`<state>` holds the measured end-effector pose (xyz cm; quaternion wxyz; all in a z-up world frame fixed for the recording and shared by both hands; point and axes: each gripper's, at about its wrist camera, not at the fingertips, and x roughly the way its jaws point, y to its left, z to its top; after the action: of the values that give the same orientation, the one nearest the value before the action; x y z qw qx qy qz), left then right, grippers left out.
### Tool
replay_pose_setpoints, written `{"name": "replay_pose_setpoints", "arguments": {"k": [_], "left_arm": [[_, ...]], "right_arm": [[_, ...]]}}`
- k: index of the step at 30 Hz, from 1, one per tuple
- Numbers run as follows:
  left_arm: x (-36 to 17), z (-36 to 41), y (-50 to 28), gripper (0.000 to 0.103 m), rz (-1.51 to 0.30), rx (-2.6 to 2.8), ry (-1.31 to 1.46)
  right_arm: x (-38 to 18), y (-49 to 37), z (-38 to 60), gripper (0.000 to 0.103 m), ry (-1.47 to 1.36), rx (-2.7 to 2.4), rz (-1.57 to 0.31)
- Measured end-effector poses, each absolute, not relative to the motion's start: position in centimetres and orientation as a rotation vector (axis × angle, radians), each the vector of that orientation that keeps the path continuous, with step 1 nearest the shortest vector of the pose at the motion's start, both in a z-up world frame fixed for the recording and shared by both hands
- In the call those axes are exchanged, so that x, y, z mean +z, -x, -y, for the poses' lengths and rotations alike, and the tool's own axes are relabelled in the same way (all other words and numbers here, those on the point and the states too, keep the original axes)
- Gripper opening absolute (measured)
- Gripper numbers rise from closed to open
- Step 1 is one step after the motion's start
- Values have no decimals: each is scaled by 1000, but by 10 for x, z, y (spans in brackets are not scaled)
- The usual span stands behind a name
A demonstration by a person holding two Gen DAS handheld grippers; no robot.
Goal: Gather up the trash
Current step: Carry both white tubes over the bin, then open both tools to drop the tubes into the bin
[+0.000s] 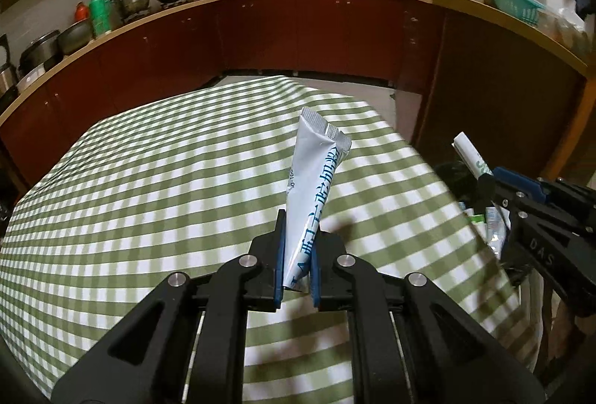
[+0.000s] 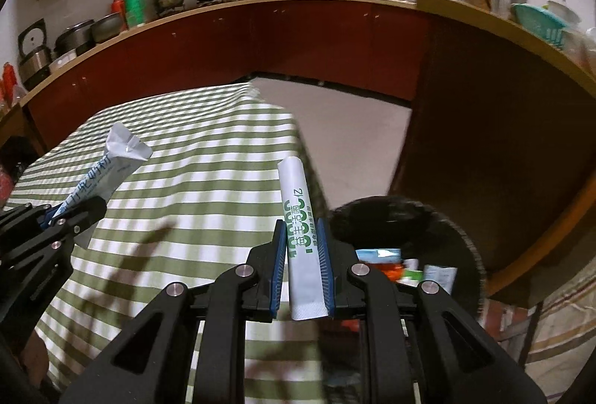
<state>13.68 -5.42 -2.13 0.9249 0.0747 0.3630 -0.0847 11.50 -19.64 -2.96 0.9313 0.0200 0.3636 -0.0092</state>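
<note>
My left gripper [image 1: 296, 247] is shut on a white sachet with blue print [image 1: 313, 188], held upright above the green checked tablecloth [image 1: 149, 180]. It also shows in the right wrist view [image 2: 108, 165], at the left. My right gripper [image 2: 301, 255] is shut on a white stick sachet with green print [image 2: 300, 229], held near the table's right edge. That sachet [image 1: 470, 154] and the right gripper [image 1: 484, 186] show at the right of the left wrist view. A black trash bin [image 2: 409, 221] with several wrappers inside stands just right of the right gripper.
The table's right edge [image 2: 298, 143] drops to bare floor [image 2: 346, 121]. A dark red cabinet run with a cluttered counter [image 1: 298, 28] curves around the far side and the right. Pots and bottles stand on it.
</note>
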Motion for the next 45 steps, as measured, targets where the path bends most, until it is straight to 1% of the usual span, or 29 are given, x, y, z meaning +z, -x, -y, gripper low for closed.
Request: {"name": "replay_pose_setpoints", "arguments": {"k": [13,23,38,40,41,44,45], "left_arm": [[-30,140,-134,10,-731,-270,-203],[-45,195,-138,10,-732,-319,-247],[-64,227,-159,11,-789,-331,-264],[-65,228,-162,12,-797,-332,-270],[-66,229,-163,16,-798,-327,-272],[-65,228,-166,17,-805,-325,-267],[-66,228,-167,20,-808,-323,-265]], "right_arm": [[-34,-95,260,18,-76,-145,-724],[-45,-92,289,18,-109,-184,-726],[-61,-108,308,19,-145,-200,-753],[-63,-110,310,19,-147,-200,-756],[-63,-111,310,20,-149,-201,-756],[-64,-111,312,25,-155,-204,-755],[-64,-111,312,27,-157,-206,-755]]}}
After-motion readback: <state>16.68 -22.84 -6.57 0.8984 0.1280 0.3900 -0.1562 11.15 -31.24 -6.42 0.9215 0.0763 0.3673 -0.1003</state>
